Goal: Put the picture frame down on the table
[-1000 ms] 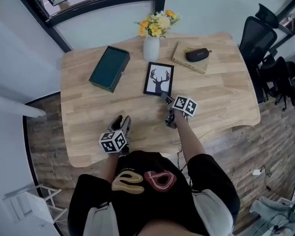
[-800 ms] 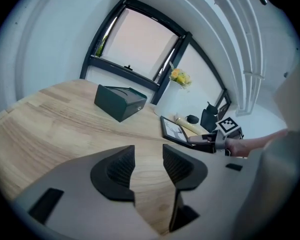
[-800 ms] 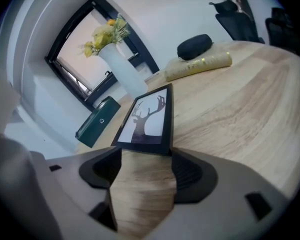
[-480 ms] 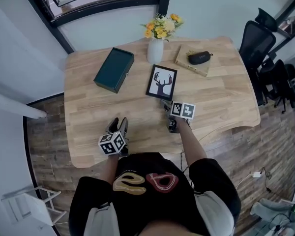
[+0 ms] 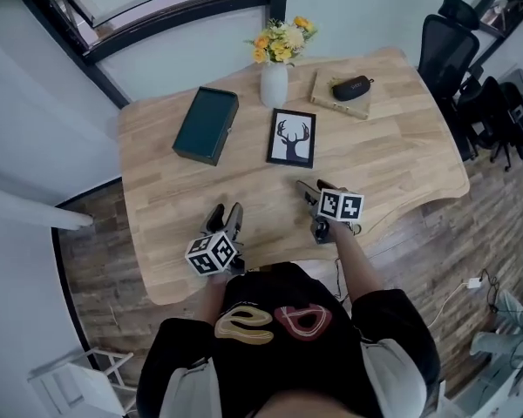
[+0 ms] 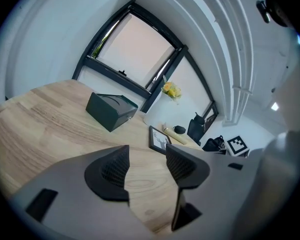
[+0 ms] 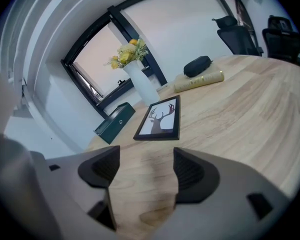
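The picture frame (image 5: 292, 138), black-edged with a deer silhouette, lies flat on the wooden table (image 5: 401, 159), just in front of the vase. It also shows in the right gripper view as the frame (image 7: 160, 119) and small in the left gripper view as the frame (image 6: 159, 140). My right gripper (image 5: 312, 191) is open and empty, pulled back toward the table's near edge, well short of the frame. My left gripper (image 5: 226, 219) hovers open and empty over the near left of the table. In their own views the right gripper (image 7: 141, 169) and left gripper (image 6: 147, 164) hold nothing.
A dark green box (image 5: 207, 125) lies left of the frame. A white vase of yellow flowers (image 5: 274, 81) stands behind it. A book with a black case on top (image 5: 343, 94) is at the back right. Office chairs (image 5: 444, 46) stand beyond the right edge.
The right gripper has drawn back from the frame toward the near edge. The head camera has shifted, so the table sits a little lower in view. The frame itself stays flat.
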`<state>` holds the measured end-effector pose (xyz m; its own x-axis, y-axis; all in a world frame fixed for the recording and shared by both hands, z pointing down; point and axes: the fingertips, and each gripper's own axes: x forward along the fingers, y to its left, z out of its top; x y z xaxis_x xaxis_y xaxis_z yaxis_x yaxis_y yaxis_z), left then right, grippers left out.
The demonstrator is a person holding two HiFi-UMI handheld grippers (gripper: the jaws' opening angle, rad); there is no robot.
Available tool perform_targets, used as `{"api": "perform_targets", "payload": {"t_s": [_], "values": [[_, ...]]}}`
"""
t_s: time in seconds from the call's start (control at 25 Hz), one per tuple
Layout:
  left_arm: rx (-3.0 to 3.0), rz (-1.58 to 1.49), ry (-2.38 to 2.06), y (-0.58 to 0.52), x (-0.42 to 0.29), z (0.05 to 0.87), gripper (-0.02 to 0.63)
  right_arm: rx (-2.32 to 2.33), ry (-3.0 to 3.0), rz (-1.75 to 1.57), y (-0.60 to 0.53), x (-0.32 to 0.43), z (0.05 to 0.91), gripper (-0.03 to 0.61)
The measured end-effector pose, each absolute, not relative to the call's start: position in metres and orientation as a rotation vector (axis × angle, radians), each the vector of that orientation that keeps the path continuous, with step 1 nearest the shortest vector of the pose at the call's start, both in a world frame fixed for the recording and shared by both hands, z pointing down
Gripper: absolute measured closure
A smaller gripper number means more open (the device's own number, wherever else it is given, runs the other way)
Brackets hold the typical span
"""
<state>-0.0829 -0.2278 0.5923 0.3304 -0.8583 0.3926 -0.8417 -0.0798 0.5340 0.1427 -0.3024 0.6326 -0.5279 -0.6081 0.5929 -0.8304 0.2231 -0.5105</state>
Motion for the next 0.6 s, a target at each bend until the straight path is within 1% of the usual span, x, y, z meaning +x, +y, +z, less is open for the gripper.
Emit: {"api": "perform_targets", "payload": {"t_s": [0.28, 0.6], "values": [[2.012, 0.006, -1.409, -0.224, -0.076, 0.580, 0.382, 1.425, -2.317, 0.999, -0.271, 0.134, 0.594, 0.258], [2.134, 0.071, -1.315, -0.217, -0.054, 0.573, 0.382, 1.578, -2.359, 0.928, -0.234, 0.130, 0.565, 0.258]]}}
